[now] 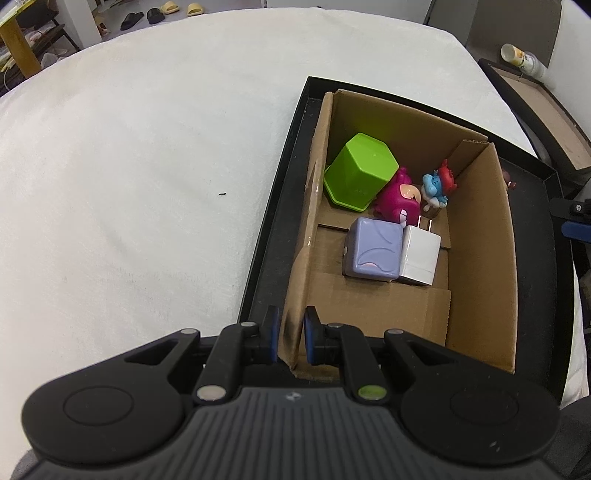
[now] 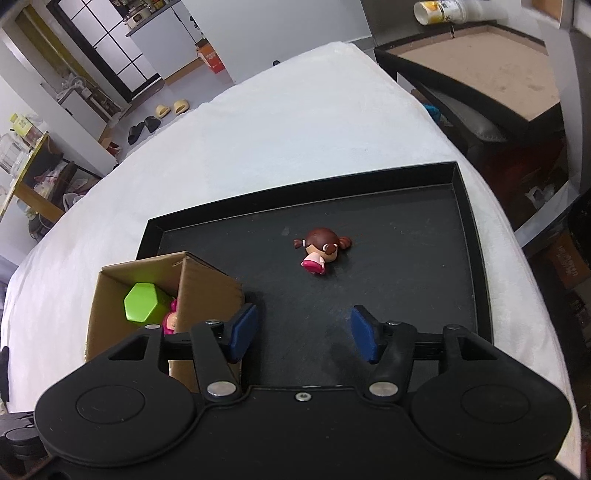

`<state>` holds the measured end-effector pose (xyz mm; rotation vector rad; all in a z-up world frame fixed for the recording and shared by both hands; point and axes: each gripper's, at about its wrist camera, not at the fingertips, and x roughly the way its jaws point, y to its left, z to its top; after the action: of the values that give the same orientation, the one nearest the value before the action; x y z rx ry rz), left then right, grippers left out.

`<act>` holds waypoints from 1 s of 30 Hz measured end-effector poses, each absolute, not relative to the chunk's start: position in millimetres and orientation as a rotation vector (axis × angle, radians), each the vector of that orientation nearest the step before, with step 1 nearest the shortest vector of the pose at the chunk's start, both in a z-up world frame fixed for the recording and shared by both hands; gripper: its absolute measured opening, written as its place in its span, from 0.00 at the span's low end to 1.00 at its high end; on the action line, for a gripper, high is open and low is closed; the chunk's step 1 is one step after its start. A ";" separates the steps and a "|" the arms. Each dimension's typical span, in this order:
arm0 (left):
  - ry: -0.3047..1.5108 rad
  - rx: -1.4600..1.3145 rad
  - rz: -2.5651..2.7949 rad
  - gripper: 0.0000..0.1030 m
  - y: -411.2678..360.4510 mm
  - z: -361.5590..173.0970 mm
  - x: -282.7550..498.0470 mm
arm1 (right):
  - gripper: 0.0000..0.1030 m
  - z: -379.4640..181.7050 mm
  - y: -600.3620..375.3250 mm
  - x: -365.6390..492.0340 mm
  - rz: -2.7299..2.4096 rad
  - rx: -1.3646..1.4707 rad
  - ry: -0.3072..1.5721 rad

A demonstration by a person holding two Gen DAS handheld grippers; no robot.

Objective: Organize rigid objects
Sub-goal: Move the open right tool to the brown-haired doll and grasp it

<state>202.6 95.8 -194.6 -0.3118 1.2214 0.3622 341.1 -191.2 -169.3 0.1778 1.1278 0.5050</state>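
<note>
A cardboard box (image 1: 480, 258) stands in a black tray (image 1: 273, 221) on a white cloth. Inside lie a green hexagonal cup (image 1: 360, 171), a magenta toy (image 1: 397, 199), a blue figurine (image 1: 436, 188), a lilac cube (image 1: 373, 249) and a white charger (image 1: 421, 254). My left gripper (image 1: 291, 332) is shut on the box's near left wall. My right gripper (image 2: 304, 328) is open and empty above the tray floor (image 2: 406, 266). A brown-haired doll (image 2: 319, 251) lies on its side ahead of it. The box (image 2: 207, 288) is to its left.
The white cloth (image 1: 129, 166) covers the table left of the tray. A second black tray with a brown floor (image 2: 480, 70) and a tipped paper cup (image 2: 443, 11) sit off the table at the right. Shelves and slippers are in the far room.
</note>
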 end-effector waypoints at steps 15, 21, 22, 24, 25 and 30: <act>1.271 -0.242 0.390 0.12 86.5 -203.0 214.8 | 0.54 -215.9 -187.7 384.7 0.486 0.281 1.177; 1.274 -0.247 0.394 0.12 86.4 -204.0 216.3 | 0.54 -228.9 -179.5 399.2 0.458 0.298 1.204; 1.273 -0.249 0.394 0.12 86.6 -203.9 215.9 | 0.54 -230.4 -177.7 400.8 0.457 0.301 1.208; 1.272 -0.251 0.393 0.12 87.2 -203.9 215.1 | 0.54 -233.2 -173.9 404.7 0.455 0.306 1.216; 1.272 -0.251 0.392 0.12 87.5 -203.9 214.7 | 0.54 -234.2 -171.8 406.5 0.450 0.304 1.218; 1.272 -0.251 0.392 0.12 88.0 -204.5 214.5 | 0.28 -243.1 -164.1 415.6 0.440 0.315 1.243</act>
<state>214.5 88.0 -204.5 -0.2509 1.2718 0.3921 415.6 -164.1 -243.1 0.3146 1.2428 0.4397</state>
